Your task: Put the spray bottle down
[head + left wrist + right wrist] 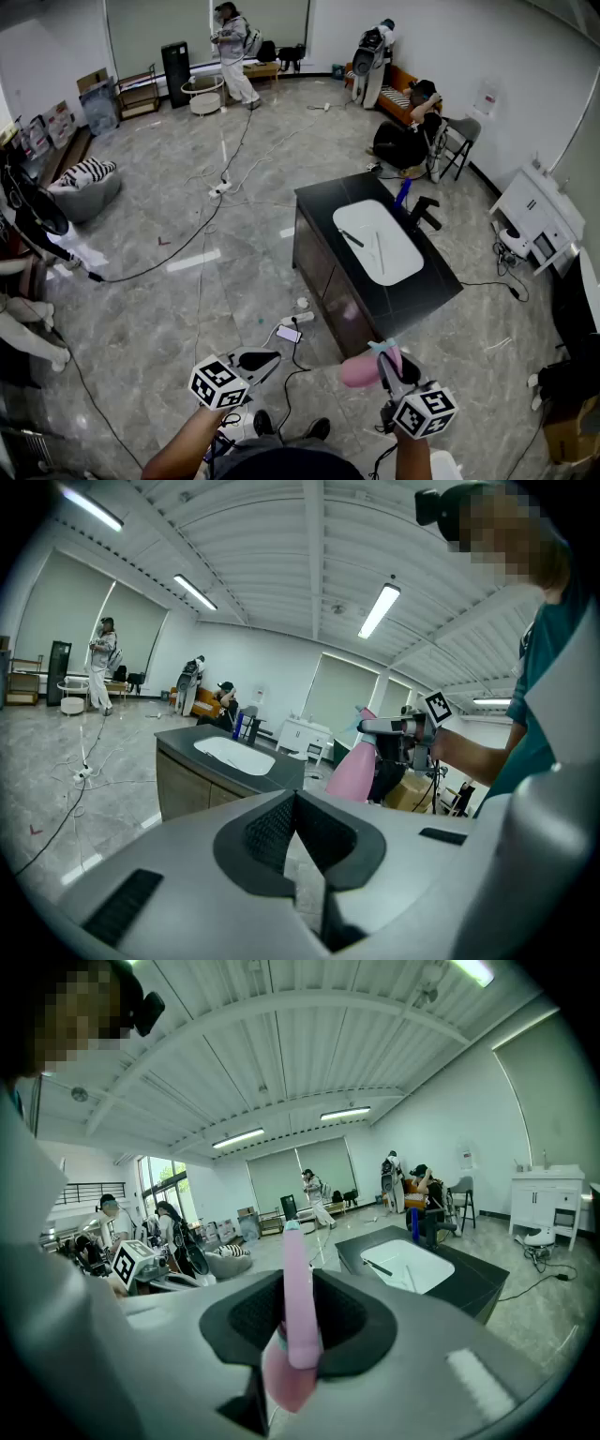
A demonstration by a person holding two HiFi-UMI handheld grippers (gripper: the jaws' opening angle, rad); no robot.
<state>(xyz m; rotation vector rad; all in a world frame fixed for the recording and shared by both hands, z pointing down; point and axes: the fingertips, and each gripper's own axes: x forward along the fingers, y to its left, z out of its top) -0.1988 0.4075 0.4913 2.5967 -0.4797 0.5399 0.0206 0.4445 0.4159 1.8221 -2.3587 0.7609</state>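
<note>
The pink, teal-tipped spray bottle [359, 369] hangs by its neck in the right gripper [384, 359], body tilted.

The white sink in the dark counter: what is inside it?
Inside the white sink, a slim dark item lies near its left edge, with a thin pale stick beside it. Both are too small to identify. Nothing covers the sink in the head view.

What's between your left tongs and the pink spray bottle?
In the head view, just a black cable on bare floor separates the left tongs from the spray bottle.
</note>
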